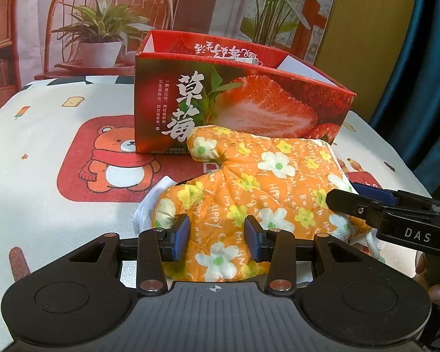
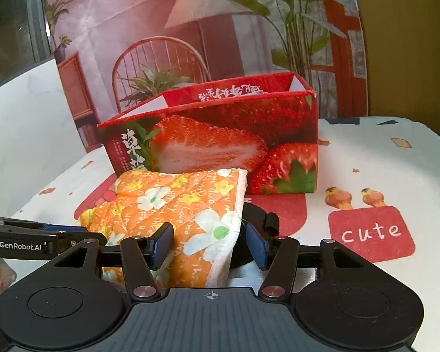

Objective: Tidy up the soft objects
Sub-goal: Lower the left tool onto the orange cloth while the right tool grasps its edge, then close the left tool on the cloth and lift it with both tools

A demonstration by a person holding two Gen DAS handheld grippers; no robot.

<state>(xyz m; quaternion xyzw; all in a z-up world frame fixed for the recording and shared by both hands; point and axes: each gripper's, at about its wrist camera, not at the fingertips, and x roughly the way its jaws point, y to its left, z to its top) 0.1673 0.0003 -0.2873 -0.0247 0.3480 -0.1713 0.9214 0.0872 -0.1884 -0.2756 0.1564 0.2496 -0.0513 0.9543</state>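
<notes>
A table under a white cartoon-printed cloth (image 1: 44, 152) stands before a printed backdrop (image 1: 108, 14) showing a rattan chair and potted plants. Beside it hang a yellow wall panel (image 1: 366, 44) and a blue curtain (image 1: 425, 102).

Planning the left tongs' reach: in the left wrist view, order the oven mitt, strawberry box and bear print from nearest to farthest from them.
1. Oven mitt: between the left tongs.
2. Bear print: on the cloth, left.
3. Strawberry box: behind the mitt.

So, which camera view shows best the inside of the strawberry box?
The left wrist view: it looks slightly down into the strawberry box, showing its inner back wall and a white flap. The right wrist view shows mostly the box's front, only a strip of the interior.
</notes>
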